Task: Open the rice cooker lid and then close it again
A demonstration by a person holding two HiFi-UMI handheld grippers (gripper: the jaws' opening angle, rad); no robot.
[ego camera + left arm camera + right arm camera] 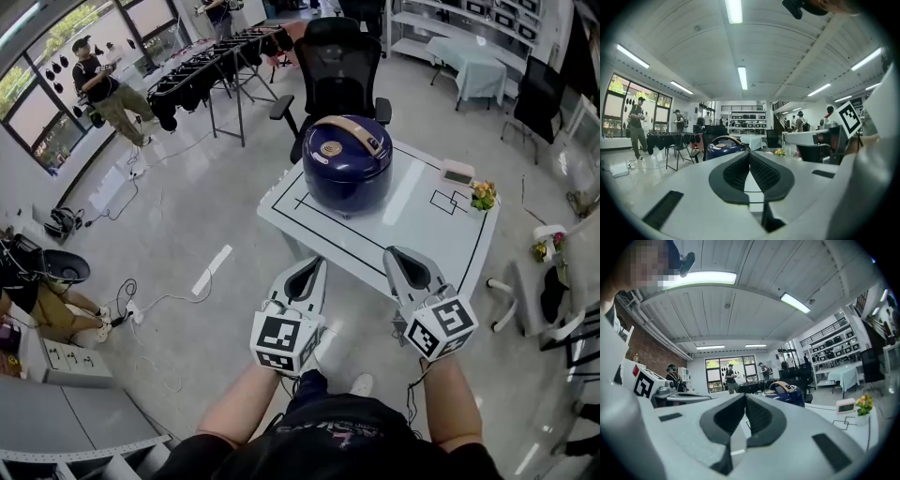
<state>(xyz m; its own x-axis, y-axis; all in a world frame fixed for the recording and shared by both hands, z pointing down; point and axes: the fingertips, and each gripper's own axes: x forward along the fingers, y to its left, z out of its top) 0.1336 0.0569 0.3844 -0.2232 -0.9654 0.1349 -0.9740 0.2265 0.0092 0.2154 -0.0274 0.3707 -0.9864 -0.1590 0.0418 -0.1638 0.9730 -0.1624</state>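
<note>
A dark blue rice cooker [347,164] with a tan handle stands on the white table [450,244], its lid down. It shows small and far in the left gripper view [723,146] and in the right gripper view [786,393]. My left gripper [317,262] hovers in front of the table's near edge, shut and empty. Beside it, my right gripper [396,253] reaches just over that edge, also shut with nothing between its jaws. Both are well short of the cooker.
A black office chair [335,70] stands behind the table. A small clock [458,173] and a flower pot [483,195] sit at the table's far right. A clothes rack [211,66] and people stand at the back left. Cables lie on the floor at left.
</note>
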